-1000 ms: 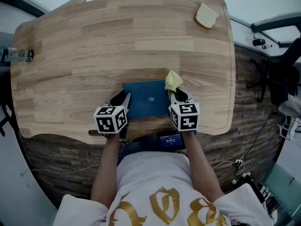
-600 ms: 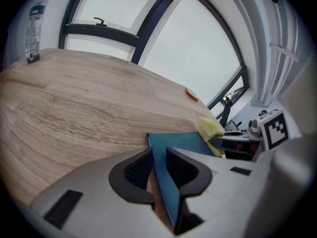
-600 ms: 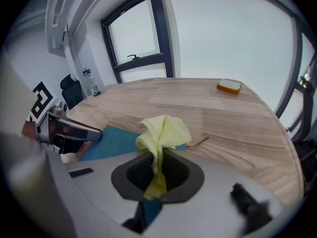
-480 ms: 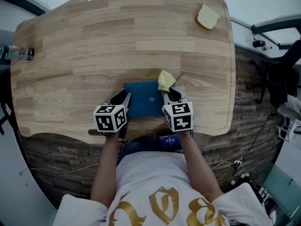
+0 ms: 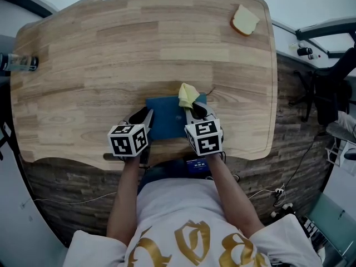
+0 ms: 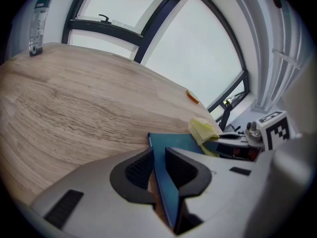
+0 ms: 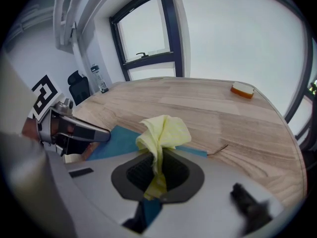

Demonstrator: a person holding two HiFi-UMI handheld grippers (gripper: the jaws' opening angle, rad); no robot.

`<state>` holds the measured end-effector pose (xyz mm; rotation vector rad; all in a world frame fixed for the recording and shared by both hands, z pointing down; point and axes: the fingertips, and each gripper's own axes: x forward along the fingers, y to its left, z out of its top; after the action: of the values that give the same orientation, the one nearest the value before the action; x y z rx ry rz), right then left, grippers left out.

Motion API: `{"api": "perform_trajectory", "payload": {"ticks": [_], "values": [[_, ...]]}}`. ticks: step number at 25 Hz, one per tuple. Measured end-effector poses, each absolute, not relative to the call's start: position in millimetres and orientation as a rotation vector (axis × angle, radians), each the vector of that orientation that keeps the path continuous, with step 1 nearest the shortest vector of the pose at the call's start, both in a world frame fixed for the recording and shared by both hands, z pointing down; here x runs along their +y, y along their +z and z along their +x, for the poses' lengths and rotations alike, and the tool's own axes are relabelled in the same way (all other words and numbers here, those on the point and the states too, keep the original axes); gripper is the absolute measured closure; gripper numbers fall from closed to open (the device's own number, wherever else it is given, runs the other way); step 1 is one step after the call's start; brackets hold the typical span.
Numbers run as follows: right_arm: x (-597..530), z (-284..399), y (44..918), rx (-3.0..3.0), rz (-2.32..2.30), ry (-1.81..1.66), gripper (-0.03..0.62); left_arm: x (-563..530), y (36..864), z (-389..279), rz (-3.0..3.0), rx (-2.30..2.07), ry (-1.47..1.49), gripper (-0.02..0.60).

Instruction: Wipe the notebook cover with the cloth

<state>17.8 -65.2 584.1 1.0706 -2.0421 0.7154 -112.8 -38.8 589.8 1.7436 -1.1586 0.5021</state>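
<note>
Far to the notebook's left a bottle (image 5: pixel 19 64) stands at the table (image 5: pixel 111 49) edge, no bother at all. Now the left gripper (image 5: pixel 142 115): it straddles the notebook's (image 5: pixel 167 118) left edge, surely to pin it down for wiping. Its jaws have just been closing, blue cover between them, with a sliver of gap at 1 pad, so not clamped yet by my reading. The notebook lies flat near the table's front edge. Over its right part, the right gripper (image 5: pixel 196 111) pinches the yellow cloth (image 5: pixel 187 95) tight, the bunch bulging beyond the jaws and ready to rub. Well off past the notebook's far right corner sits a pale sponge-like block (image 5: pixel 245 20). Nothing blocks the cover.
</note>
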Motion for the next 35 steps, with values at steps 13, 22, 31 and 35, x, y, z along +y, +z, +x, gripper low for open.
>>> {"api": "perform_trajectory", "payload": {"ticks": [13, 22, 31, 35], "values": [[-64, 7, 583, -2.058, 1.026, 0.695, 0.556, -39, 591, -115, 1.676, -1.092, 0.459, 0.512], [-68, -3, 583, -2.08, 1.008, 0.673, 0.556, -39, 592, -115, 1.674, -1.085, 0.449, 0.514], [-65, -21, 584, -2.101, 0.953, 0.667, 0.556, -40, 593, -116, 1.663, -1.058, 0.424, 0.52], [-60, -28, 584, -2.101, 0.923, 0.689, 0.556, -40, 593, -116, 1.657, -1.039, 0.414, 0.523]]}}
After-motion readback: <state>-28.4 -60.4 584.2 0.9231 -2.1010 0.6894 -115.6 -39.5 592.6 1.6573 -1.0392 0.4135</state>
